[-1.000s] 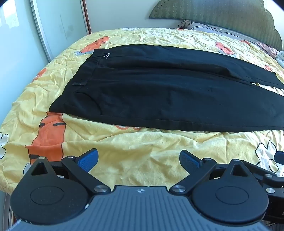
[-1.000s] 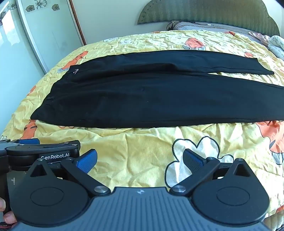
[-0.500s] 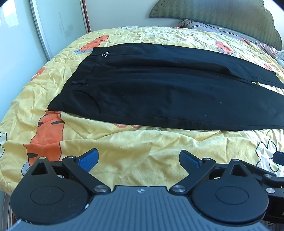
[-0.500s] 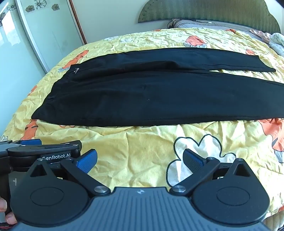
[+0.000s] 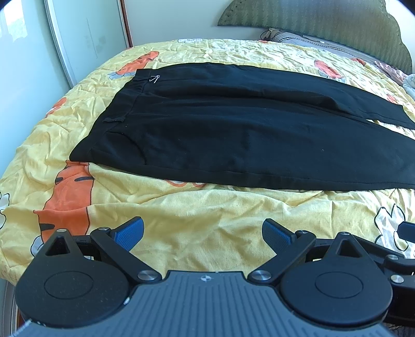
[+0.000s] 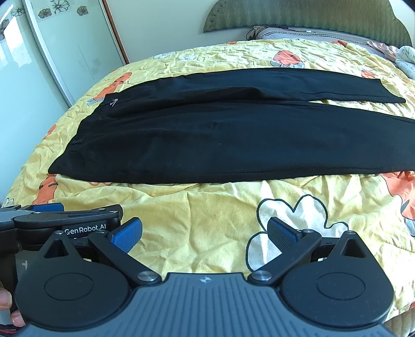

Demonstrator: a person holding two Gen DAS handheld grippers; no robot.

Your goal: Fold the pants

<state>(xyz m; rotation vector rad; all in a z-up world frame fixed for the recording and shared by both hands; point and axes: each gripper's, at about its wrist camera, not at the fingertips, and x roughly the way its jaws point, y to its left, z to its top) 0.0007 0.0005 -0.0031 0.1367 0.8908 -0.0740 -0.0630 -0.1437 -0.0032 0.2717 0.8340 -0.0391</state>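
Note:
Black pants (image 5: 233, 129) lie flat on the yellow bedspread (image 5: 197, 220), waistband to the left, both legs running right. They also show in the right wrist view (image 6: 220, 137). A small white hook shows at the waistband (image 5: 155, 78). My left gripper (image 5: 203, 232) is open and empty, above the bedspread in front of the pants' near edge. My right gripper (image 6: 205, 232) is open and empty, also short of the near edge. The left gripper's body shows at the lower left of the right wrist view (image 6: 67, 223).
A green padded headboard (image 6: 306, 18) and pillows (image 6: 298, 35) stand at the far end. A pale wardrobe door (image 6: 64, 51) lines the left side of the bed. The bed's edge drops off at left (image 5: 10, 197).
Both grippers have drifted slightly; the pants sit a little higher and to the left in both views. Nothing was grasped.

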